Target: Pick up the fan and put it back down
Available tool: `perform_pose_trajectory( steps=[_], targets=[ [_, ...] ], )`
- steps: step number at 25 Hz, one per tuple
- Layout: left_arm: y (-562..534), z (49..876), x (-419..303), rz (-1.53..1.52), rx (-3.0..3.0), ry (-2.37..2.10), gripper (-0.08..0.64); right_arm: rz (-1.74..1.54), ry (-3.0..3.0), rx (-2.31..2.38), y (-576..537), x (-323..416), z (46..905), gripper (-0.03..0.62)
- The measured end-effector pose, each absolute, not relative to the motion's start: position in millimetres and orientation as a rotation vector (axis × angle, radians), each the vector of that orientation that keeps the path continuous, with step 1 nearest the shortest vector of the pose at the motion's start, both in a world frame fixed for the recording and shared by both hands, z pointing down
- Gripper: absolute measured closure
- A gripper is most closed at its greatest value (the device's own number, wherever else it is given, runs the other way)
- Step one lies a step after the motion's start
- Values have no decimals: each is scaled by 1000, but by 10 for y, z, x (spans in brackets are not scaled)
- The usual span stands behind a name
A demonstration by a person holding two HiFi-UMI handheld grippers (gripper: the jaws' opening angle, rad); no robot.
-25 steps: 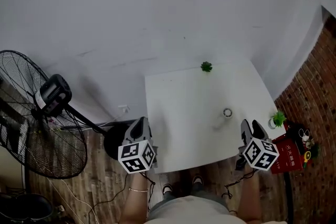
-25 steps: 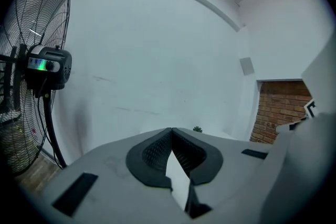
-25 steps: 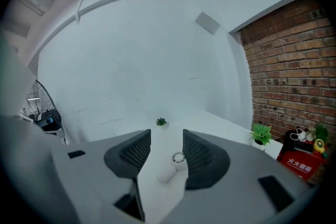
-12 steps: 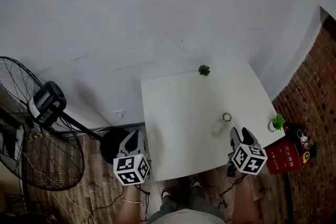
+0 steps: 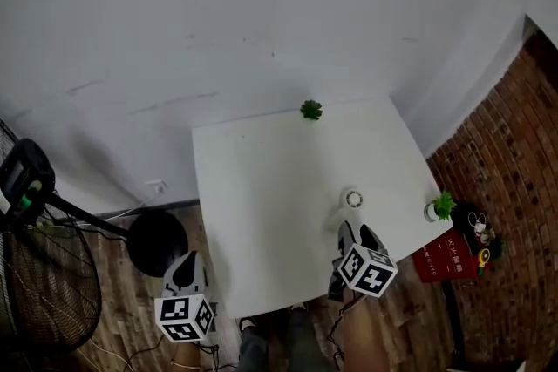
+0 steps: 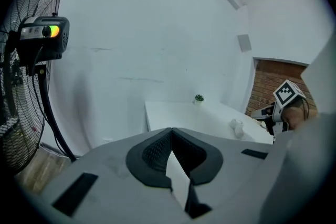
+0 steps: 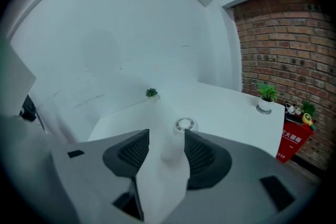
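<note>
A small white fan [image 5: 352, 199] with a ring-shaped head [image 7: 184, 124] stands on the white table [image 5: 261, 187] near its front right. My right gripper [image 5: 356, 233] is just behind it, open. The fan's white body shows in the gap between the jaws [image 7: 167, 139]. Nothing touches the pads [image 7: 134, 152] that I can see. My left gripper [image 5: 186, 273] hangs off the table's front left corner, above the wooden floor. Its jaws are shut [image 6: 171, 131] with nothing in them.
A large black pedestal fan [image 5: 26, 179] stands on the floor at the left, its round base [image 5: 157, 241] beside the table. A tiny green plant [image 5: 311, 110] sits at the table's back edge, a potted plant [image 5: 440, 206] at its right edge. A red box [image 5: 453, 253] leans by the brick wall.
The head view has swung right, so everything slid left. The left gripper dropped down and left, away from the table. The right gripper moved in behind the small fan.
</note>
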State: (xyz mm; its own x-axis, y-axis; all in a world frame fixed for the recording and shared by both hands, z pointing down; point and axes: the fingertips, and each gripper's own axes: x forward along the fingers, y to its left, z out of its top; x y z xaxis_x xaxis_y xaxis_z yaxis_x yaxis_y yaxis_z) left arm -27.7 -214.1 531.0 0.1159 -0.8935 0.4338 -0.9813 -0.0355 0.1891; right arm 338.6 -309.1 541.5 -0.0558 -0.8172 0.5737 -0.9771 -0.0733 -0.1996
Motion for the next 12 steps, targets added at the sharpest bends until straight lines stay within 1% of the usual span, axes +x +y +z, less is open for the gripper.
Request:
perform_pose_trajectory(
  steps=[12],
  targets=[
    [-2295,5599,-580,292,1917,-1806,549,883,-1741,2000,-3421,3326,6006,366]
  ],
)
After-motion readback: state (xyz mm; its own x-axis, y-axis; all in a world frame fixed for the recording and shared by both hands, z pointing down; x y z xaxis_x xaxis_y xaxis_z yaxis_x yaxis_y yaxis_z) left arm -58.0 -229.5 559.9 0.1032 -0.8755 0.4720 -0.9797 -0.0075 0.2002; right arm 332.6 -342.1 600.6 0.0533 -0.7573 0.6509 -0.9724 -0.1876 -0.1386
